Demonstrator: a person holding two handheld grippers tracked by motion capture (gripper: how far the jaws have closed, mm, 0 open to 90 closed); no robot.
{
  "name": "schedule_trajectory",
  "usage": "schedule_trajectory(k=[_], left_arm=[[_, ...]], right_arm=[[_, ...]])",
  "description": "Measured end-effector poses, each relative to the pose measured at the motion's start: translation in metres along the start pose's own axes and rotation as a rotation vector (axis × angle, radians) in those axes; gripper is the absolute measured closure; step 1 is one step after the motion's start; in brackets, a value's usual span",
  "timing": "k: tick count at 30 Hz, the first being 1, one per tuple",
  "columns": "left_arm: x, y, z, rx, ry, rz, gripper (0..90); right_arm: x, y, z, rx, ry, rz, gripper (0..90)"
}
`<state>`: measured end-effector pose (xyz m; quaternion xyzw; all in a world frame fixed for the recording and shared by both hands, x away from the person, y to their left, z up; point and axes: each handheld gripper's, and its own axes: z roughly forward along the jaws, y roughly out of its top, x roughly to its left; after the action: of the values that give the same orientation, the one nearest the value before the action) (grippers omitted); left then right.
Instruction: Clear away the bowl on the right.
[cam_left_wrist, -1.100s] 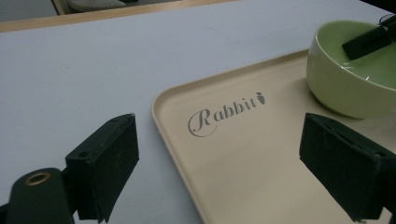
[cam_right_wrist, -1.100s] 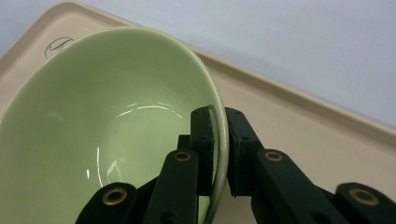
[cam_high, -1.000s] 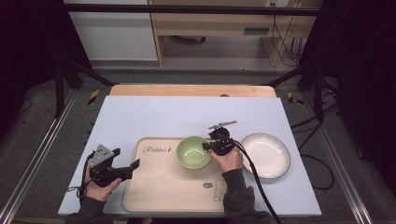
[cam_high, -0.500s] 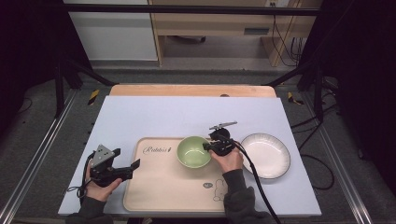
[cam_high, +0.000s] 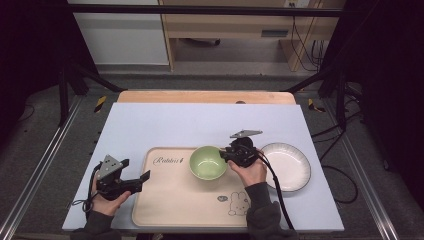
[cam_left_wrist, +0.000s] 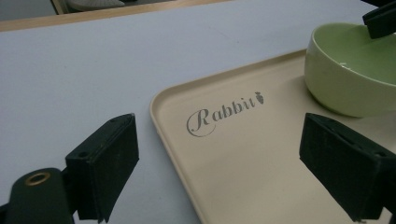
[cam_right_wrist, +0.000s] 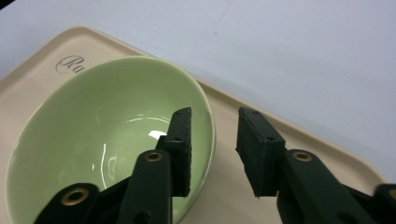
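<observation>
Green bowl (cam_right_wrist: 107, 140) looks glazed, stiff, slippery, breakable; right gripper (cam_right_wrist: 214, 151) jaws have just opened, straddling its rim unclamped; left gripper (cam_left_wrist: 233, 163) jaws apart, nothing between

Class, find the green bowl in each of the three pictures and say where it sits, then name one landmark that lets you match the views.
High view: green bowl at centre, on the beige tray's far edge, beside the right gripper.
Left gripper view: upper right corner, on the tray.
Right gripper view: left half, its rim between the open jaws.
Shared landmark: the tray's Rabbit lettering.
</observation>
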<state>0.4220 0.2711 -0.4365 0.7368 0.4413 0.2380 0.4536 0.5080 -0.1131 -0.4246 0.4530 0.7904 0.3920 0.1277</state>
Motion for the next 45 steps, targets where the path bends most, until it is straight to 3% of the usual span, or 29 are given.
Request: schedule_trajectory(k=[11,12,15,16,22,32,45], left_arm=[[0.0,0.0,0.0,-0.001,-0.001,-0.001,11.6],[0.0,0.0,-0.001,-0.002,-0.001,-0.001,11.5],[0.0,0.0,-0.001,-0.002,-0.001,-0.001,11.5],[0.0,0.0,-0.001,-0.001,-0.001,-0.001,11.4],[0.0,0.0,0.0,0.001,-0.002,-0.002,11.3],[0.001,0.001,-0.002,0.002,-0.001,0.0,10.8],[0.005,0.0,-0.003,0.011,0.009,-0.006,10.5]], right_arm=[[0.001,-0.001,-0.023,-0.083,-0.005,-0.053,44.2],[0.001,-0.003,-0.028,-0.102,-0.018,-0.074,39.7],[0.0,-0.006,-0.033,-0.118,-0.023,-0.079,36.2],[-0.002,-0.009,-0.038,-0.139,-0.016,-0.077,31.2],[-0.01,-0.021,-0.055,-0.211,-0.018,-0.092,22.9],[-0.027,-0.041,-0.08,-0.276,-0.042,-0.077,19.0],[-0.047,-0.068,-0.097,-0.307,-0.074,-0.053,17.7]])
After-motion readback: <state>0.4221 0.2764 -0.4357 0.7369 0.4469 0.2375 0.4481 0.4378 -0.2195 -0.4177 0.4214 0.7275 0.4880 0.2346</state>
